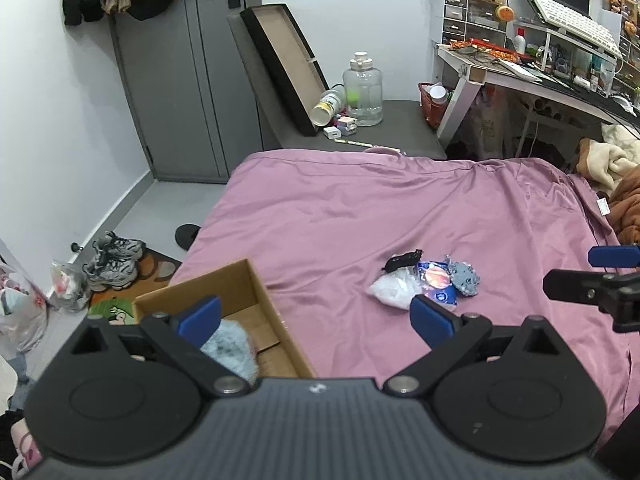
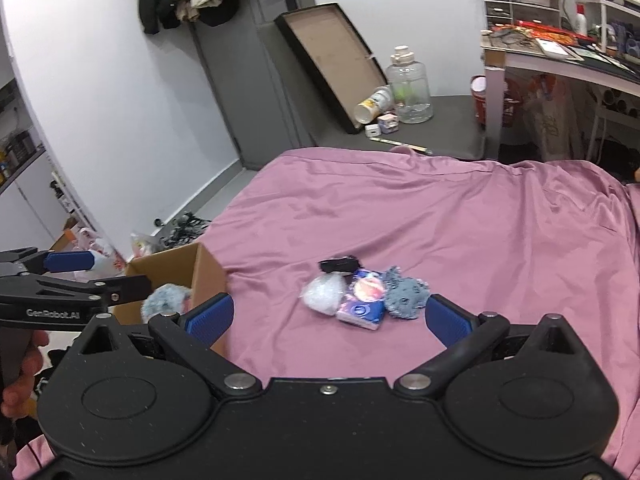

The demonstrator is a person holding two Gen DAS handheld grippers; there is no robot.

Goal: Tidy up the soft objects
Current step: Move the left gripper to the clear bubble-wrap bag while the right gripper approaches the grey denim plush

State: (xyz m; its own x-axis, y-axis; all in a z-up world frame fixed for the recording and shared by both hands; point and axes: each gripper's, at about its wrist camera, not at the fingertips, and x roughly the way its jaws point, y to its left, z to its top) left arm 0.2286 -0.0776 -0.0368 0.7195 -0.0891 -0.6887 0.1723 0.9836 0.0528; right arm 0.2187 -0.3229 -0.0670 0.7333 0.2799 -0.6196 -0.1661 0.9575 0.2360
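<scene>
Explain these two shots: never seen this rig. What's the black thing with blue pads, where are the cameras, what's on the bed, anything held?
No robot arm here: a person carries a hand-held claw in each hand, with a fisheye camera looking out along its two blue-padded fingers. One picture is from the left claw, the other from the right claw. Both are open and hold nothing. On the pink bedsheet lies a small pile: a black item, a clear bag, a blue packet and a grey-blue cloth. Beside it a cardboard box already contains a fluffy grey-blue thing.
</scene>
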